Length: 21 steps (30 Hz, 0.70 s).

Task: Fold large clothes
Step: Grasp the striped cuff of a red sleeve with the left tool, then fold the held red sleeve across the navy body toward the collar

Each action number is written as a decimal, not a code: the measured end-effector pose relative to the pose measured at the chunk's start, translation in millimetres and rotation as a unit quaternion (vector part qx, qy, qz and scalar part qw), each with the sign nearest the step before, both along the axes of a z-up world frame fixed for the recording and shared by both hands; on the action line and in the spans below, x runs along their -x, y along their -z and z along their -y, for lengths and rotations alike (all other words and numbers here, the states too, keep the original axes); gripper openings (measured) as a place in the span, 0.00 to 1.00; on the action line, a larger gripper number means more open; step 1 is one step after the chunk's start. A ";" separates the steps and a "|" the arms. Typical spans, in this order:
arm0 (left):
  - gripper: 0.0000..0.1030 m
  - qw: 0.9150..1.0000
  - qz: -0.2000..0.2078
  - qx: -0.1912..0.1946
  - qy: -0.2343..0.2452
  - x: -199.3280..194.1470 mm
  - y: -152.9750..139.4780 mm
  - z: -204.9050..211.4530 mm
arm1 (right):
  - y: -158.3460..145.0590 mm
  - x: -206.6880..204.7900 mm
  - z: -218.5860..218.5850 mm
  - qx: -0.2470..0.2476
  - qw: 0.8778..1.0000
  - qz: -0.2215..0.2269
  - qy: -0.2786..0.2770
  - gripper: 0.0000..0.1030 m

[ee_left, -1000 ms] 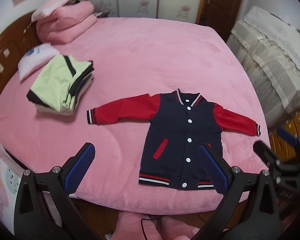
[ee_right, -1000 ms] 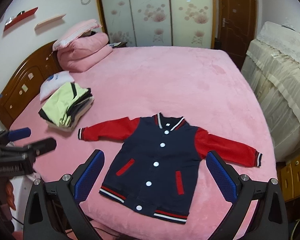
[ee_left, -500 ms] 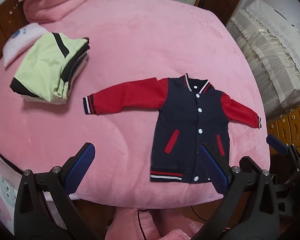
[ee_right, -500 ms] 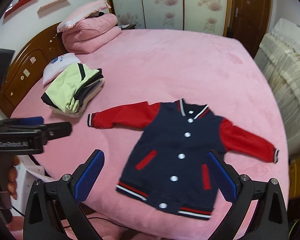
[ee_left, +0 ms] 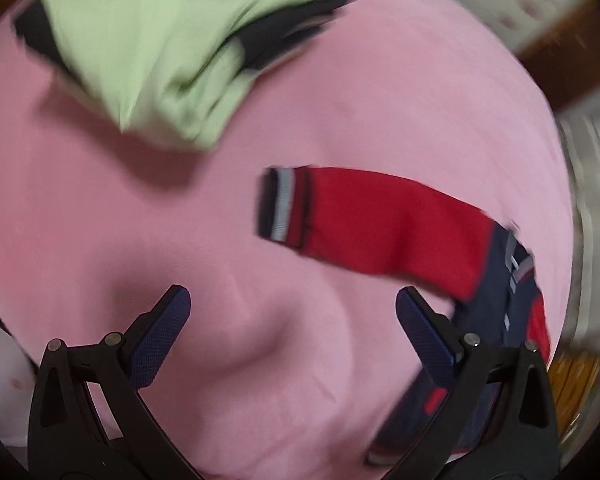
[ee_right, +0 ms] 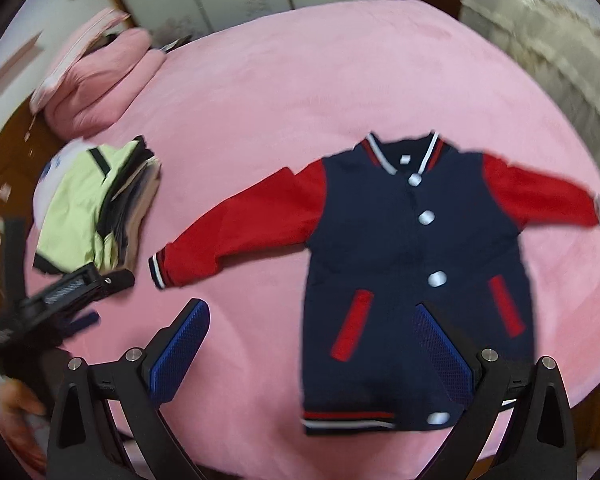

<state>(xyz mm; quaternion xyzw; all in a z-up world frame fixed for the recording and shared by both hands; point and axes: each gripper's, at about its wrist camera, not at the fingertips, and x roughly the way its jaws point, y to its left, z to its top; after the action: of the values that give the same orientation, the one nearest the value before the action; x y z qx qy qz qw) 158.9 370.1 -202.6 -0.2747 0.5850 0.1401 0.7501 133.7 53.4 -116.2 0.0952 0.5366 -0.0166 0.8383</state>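
A navy varsity jacket (ee_right: 416, 248) with red sleeves and white snaps lies flat and buttoned on the pink bed (ee_right: 300, 88), sleeves spread. My right gripper (ee_right: 312, 340) hangs open over the jacket's lower left hem, nothing between its fingers. In the left wrist view the jacket's red left sleeve (ee_left: 380, 220) with striped cuff lies just ahead of my open left gripper (ee_left: 292, 328), which holds nothing. The left gripper (ee_right: 60, 296) also shows at the left edge of the right wrist view, close to the cuff.
A stack of folded clothes (ee_right: 96, 208) with a pale green top piece (ee_left: 172, 48) sits left of the jacket. Pink folded bedding (ee_right: 100, 80) lies by the wooden headboard (ee_right: 0, 184). A covered piece of furniture (ee_right: 548, 64) stands to the right of the bed.
Both grippers have dropped closer to the bed. The left one has swung left toward the red sleeve's cuff, and the right one has come in over the jacket's hem.
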 end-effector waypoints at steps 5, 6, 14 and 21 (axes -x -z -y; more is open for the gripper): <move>0.70 0.993 -0.015 0.099 -0.065 -8.4 69.8 -36.1 | 53.5 -11.5 -25.0 -0.024 0.999 -0.025 0.011 1.00; 0.69 0.992 -0.005 0.104 -0.070 -9.1 77.3 -39.3 | 65.0 -10.5 -28.1 -0.025 0.999 -0.031 0.008 1.00; 0.32 0.995 0.068 0.070 -0.026 -12.4 88.4 -26.9 | 119.7 2.1 -42.1 -0.049 0.996 -0.068 0.011 1.00; 0.11 0.995 0.095 0.033 -0.024 -21.2 68.9 -12.1 | 132.8 4.7 -26.1 -0.059 0.995 -0.068 0.033 1.00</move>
<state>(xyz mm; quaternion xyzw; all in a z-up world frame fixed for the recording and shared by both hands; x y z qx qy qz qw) 180.1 382.2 -271.4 -0.3250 0.5088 0.1120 0.7892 129.0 79.5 -249.1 0.1608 0.5891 -0.0185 0.7917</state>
